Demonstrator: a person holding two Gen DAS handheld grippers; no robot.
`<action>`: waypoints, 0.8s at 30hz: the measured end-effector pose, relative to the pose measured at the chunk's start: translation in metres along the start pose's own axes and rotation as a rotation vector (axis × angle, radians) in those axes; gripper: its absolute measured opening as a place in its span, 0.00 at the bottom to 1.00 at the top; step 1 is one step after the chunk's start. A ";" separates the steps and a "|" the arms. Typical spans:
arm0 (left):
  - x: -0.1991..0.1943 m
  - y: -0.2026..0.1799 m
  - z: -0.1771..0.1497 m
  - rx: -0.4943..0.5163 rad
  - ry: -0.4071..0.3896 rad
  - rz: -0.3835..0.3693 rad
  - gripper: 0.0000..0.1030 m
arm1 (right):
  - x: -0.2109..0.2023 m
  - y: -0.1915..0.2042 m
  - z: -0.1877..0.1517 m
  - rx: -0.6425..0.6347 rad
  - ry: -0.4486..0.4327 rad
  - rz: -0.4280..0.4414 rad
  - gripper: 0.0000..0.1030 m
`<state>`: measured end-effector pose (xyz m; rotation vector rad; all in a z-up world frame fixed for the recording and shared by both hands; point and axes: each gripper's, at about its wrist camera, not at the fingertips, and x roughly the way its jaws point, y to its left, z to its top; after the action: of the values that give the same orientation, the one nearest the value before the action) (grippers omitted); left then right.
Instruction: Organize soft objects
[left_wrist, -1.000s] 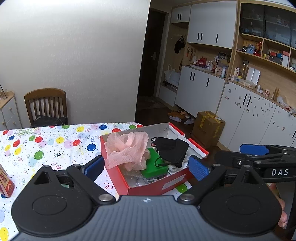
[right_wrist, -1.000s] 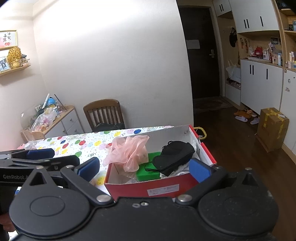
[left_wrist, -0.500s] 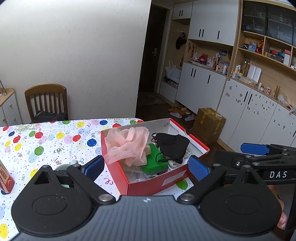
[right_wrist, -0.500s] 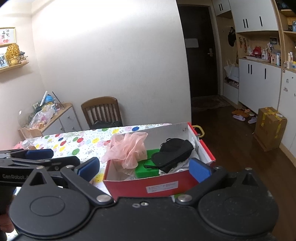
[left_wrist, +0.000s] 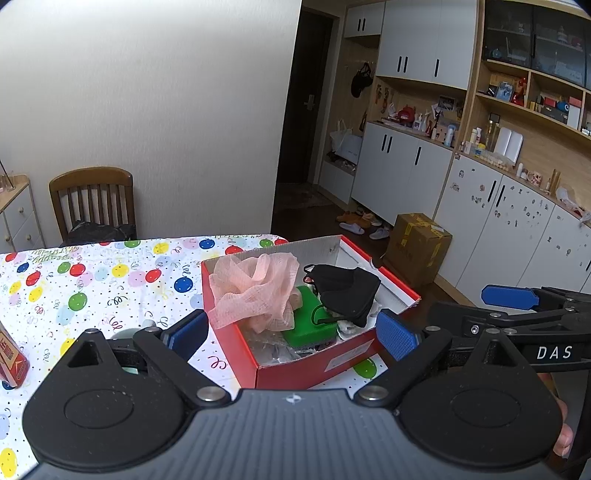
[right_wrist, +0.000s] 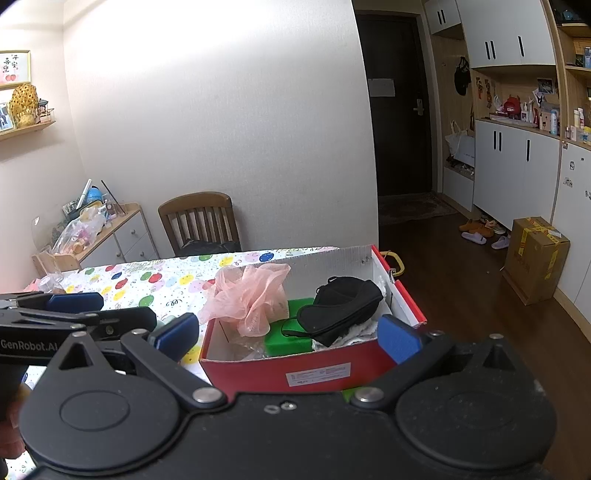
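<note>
The red box (left_wrist: 295, 365) sits at the tabletop (left_wrist: 92, 288) corner, on a balloon-print cover. Inside it, a pink mesh sponge (left_wrist: 255, 291) lies at the left, a black face mask (left_wrist: 347, 288) at the right, both over a green block (left_wrist: 310, 317). The left gripper (left_wrist: 290, 332) and right gripper (right_wrist: 288, 334) hover before the box, jaws wide, holding nothing. A wooden chair (right_wrist: 199, 221) stands beyond.

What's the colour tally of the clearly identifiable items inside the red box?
Pink: 1, the pink mesh bath pouf
Black: 1, the black fabric face mask
Green: 1, the green rectangular block
Total: 3 in the red cardboard shoebox; pale clutter beneath is too unclear to count.
</note>
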<state>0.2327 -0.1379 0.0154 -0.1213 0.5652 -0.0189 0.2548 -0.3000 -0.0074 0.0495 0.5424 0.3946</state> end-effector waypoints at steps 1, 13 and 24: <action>0.000 0.000 0.000 0.002 0.000 0.002 0.95 | 0.000 0.000 0.000 -0.001 0.000 -0.001 1.00; 0.001 0.001 0.001 -0.001 -0.001 0.002 0.95 | 0.001 0.000 0.000 0.001 -0.001 0.001 1.00; 0.002 0.002 0.002 -0.003 -0.002 0.002 0.95 | 0.002 -0.001 0.001 0.005 -0.002 0.006 1.00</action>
<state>0.2356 -0.1363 0.0154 -0.1236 0.5633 -0.0155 0.2574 -0.3005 -0.0072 0.0567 0.5413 0.3990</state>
